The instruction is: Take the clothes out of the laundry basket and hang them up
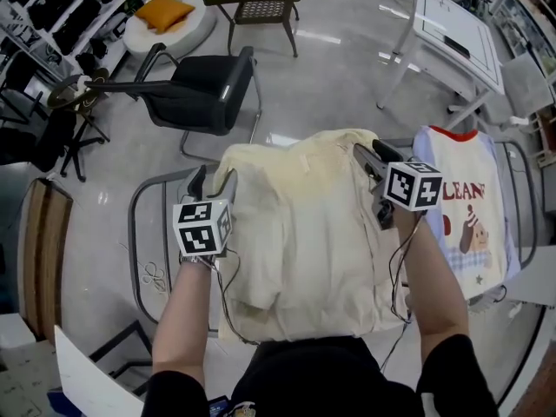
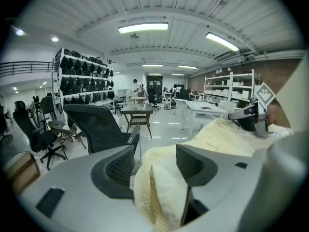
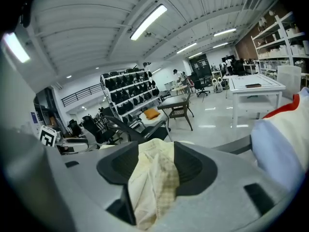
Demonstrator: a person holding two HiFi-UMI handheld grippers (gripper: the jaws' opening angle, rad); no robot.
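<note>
Wide jaws, soft cloth
The left gripper has its jaws apart around the pale yellow cloth; a black chair sits behind.

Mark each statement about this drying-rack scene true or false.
The cream garment lies draped over the rack. True.
The left tool is clamped shut and empty. False: its jaws stand apart with cream cloth between them.
A white top with red trim hangs right of the cream garment. True.
The orange cushion sits on the black chair. False: it lies on a round white seat beyond the chair.
The right tool has cream cloth between its jaws. True.
</note>
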